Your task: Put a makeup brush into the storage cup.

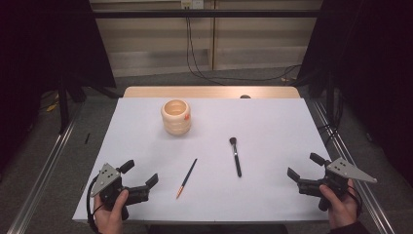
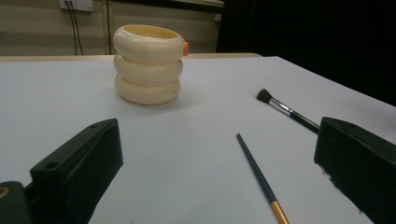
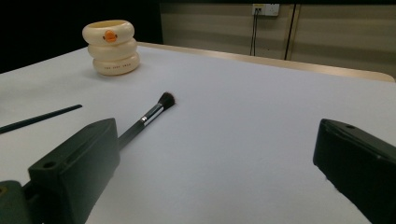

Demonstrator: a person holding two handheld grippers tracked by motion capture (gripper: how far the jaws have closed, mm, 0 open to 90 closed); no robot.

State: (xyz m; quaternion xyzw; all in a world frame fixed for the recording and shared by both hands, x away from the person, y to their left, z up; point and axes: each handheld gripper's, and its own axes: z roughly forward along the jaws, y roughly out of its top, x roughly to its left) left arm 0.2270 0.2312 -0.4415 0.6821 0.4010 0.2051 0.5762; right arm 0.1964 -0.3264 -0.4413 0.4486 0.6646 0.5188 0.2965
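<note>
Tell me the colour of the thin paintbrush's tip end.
Orange-gold, on the dark thin paintbrush; clearest in the left gripper view.

Holder (image 2: 147, 65) glossy plastic; tabletop (image 1: 272, 126) matt, smooth.

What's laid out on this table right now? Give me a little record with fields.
surface: white table
holder: cream ringed cup, upright, far left of centre, duck face on its side
pencil: thin dark pencil lying flat, nearer the left gripper
brush: black makeup brush lying flat, bristles toward the far edge, right of the pencil
left gripper: open, holding nothing, at the near left corner
right gripper: open, holding nothing, at the near right edge
contact: neither gripper touches pencil, brush or cup
</note>
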